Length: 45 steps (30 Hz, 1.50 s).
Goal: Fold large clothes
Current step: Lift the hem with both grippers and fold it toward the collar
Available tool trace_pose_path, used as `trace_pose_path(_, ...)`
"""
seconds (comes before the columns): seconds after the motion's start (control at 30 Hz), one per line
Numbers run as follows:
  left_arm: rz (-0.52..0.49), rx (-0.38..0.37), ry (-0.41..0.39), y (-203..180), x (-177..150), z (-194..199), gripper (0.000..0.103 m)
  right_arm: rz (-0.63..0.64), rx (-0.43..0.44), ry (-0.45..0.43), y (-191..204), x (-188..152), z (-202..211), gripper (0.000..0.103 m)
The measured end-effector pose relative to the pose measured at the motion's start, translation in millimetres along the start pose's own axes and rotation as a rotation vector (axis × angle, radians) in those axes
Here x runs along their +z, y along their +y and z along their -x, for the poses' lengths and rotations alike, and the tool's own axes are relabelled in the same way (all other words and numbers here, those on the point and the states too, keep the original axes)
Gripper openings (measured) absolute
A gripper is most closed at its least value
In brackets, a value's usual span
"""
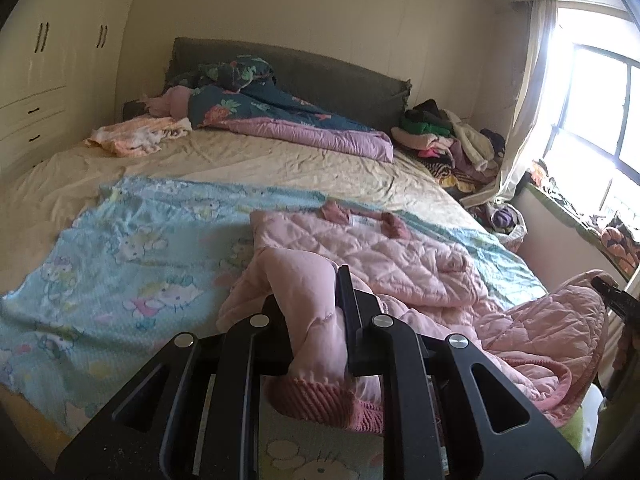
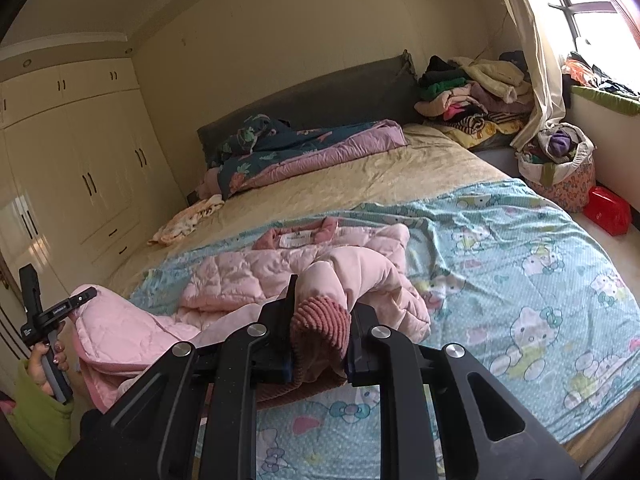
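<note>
A pink quilted jacket (image 1: pixel 380 248) lies crumpled on the bed, collar toward the headboard. My left gripper (image 1: pixel 316 300) is shut on one pink sleeve (image 1: pixel 316 320), just above its ribbed cuff (image 1: pixel 320 404), and lifts it off the bed. In the right wrist view my right gripper (image 2: pixel 324 304) is shut on the other sleeve at its ribbed cuff (image 2: pixel 320 320), with the jacket (image 2: pixel 240 272) bunched behind it. Each gripper shows in the other's view: the right gripper (image 1: pixel 600 286) at the right edge, the left gripper (image 2: pixel 86 294) at the left, held by a hand in a green sleeve.
Under the jacket lies a light blue cartoon-print sheet (image 1: pixel 120 260) over the beige bedsheet (image 1: pixel 280 160). A folded duvet (image 1: pixel 288 120) sits by the headboard. A clothes pile (image 2: pixel 472 92), a laundry basket (image 2: pixel 560 164) and a red box (image 2: pixel 608 210) stand at the right; wardrobes (image 2: pixel 80 160) at the left.
</note>
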<state>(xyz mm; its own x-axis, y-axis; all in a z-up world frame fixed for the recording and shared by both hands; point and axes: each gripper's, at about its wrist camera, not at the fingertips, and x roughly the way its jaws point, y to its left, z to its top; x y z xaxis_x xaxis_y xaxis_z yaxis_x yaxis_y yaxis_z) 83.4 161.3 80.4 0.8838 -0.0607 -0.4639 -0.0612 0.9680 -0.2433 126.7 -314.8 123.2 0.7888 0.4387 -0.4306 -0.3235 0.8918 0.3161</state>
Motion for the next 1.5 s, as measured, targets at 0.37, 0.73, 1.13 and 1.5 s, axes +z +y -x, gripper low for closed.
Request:
trace_pose_path(0.37,-0.003,-0.006,-0.057,-11,36,-1,0.010,0.011,0.003,-0.047,5,33,-3,0.016)
trace_pose_path(0.73,-0.028,0.067,-0.082,-14,53,-28,0.010,-0.043,-0.017,-0.062,-5,56,-28,0.016)
trace_pose_path(1.13,-0.076,0.150,-0.062,-17,58,-69,0.010,-0.123,-0.032,-0.023,-32,70,-75,0.016)
trace_pose_path(1.5,-0.095,0.195,-0.027,-16,68,-101,0.011,-0.143,-0.061,0.006,-49,80,-111,0.016)
